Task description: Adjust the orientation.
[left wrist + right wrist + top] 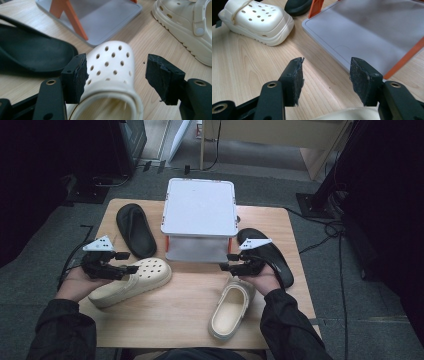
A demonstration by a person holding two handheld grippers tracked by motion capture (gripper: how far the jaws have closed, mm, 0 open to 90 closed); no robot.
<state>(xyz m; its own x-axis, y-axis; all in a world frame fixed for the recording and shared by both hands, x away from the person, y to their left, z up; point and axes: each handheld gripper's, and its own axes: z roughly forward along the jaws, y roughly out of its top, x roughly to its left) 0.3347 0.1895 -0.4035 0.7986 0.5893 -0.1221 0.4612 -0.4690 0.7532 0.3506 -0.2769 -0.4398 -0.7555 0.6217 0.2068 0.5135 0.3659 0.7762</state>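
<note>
Two cream perforated clogs point(132, 282) point(231, 310) are laid on the bench, flanking a grey two-tier rack point(199, 217); two black sandals point(135, 229) point(272, 255) are set beside it.

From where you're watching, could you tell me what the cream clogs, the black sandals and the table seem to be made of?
The cream clogs look like moulded matte foam or soft plastic: one smooth piece with punched vent holes. The black sandals seem to be dull moulded rubber or foam, with no seams showing. The table shows pale wood grain with a smooth finish, possibly laminate.
</note>
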